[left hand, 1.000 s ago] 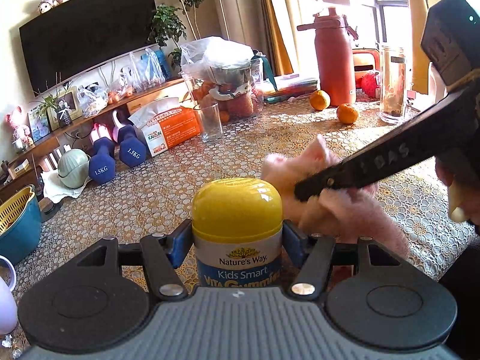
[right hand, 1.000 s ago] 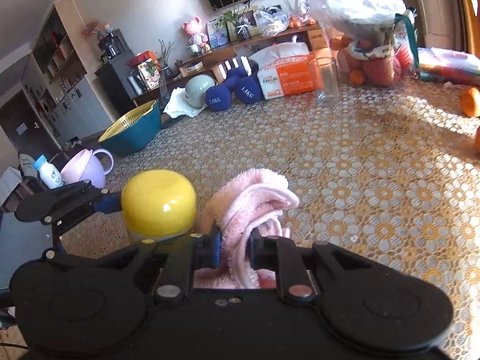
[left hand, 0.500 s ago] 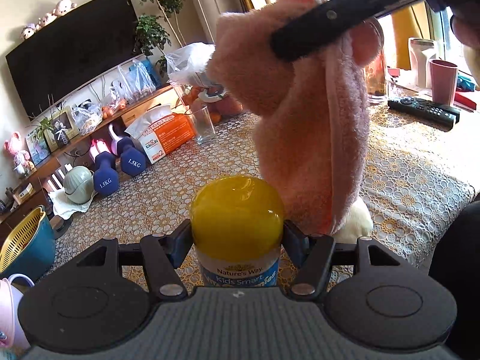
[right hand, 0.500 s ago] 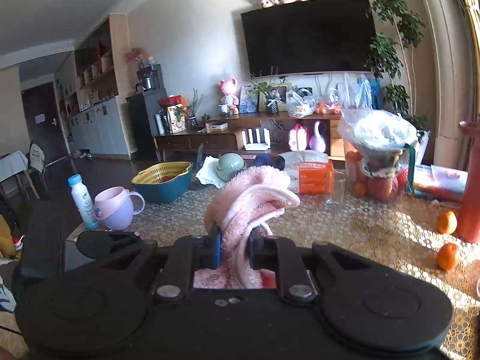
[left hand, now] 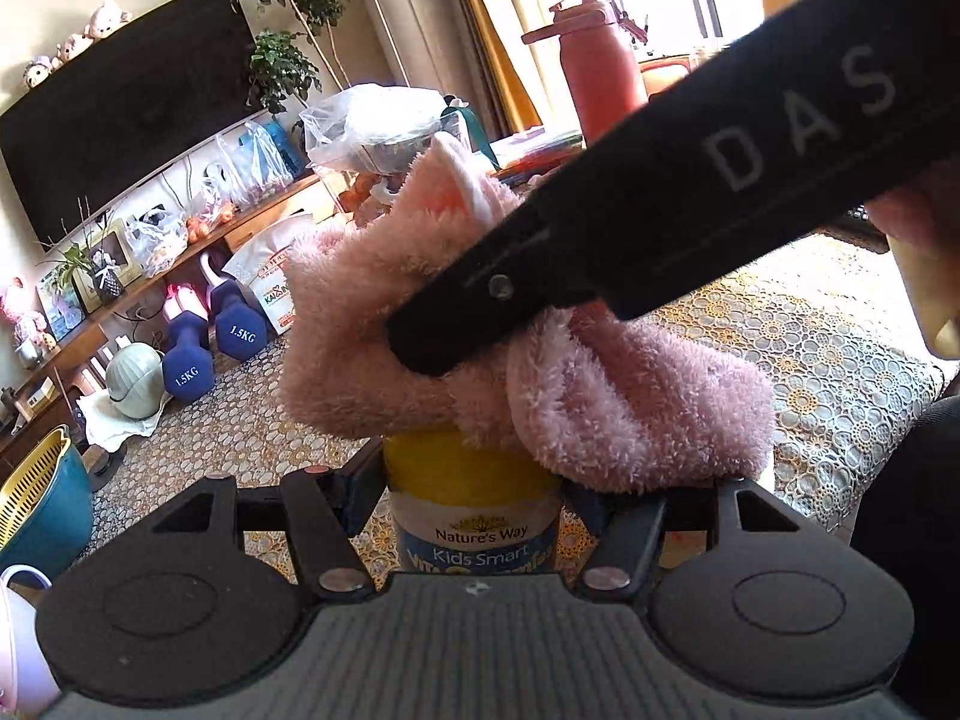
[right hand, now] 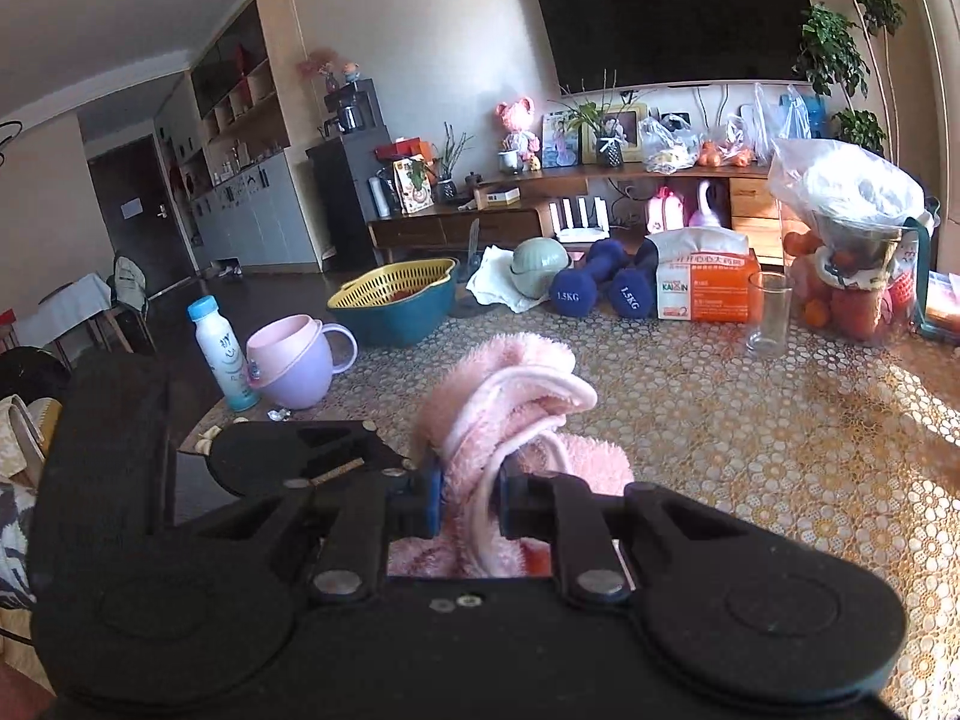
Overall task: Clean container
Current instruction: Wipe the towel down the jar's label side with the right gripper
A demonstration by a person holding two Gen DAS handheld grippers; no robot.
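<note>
A vitamin gummies bottle [left hand: 474, 516] with a yellow cap and a blue-and-white label stands upright between the fingers of my left gripper [left hand: 474, 492], which is shut on it. A fluffy pink cloth [left hand: 540, 360] rests on top of the yellow cap and hides most of it. My right gripper [right hand: 471, 495] is shut on that pink cloth [right hand: 510, 396]; its black finger [left hand: 540, 276] crosses the left wrist view from the upper right. The bottle is hidden in the right wrist view.
A table with a gold lace-pattern cover [right hand: 750, 420] carries a drinking glass [right hand: 768, 315], an orange tissue box [right hand: 702, 288], two blue dumbbells [right hand: 600, 288], a bag of fruit [right hand: 852, 240], a teal-and-yellow basket [right hand: 396, 300], a purple mug [right hand: 294, 369] and a white bottle [right hand: 219, 354]. A red flask [left hand: 600, 72] stands far right.
The right gripper has lowered the pink cloth from high above the bottle onto its yellow cap. The left gripper keeps the bottle in place.
</note>
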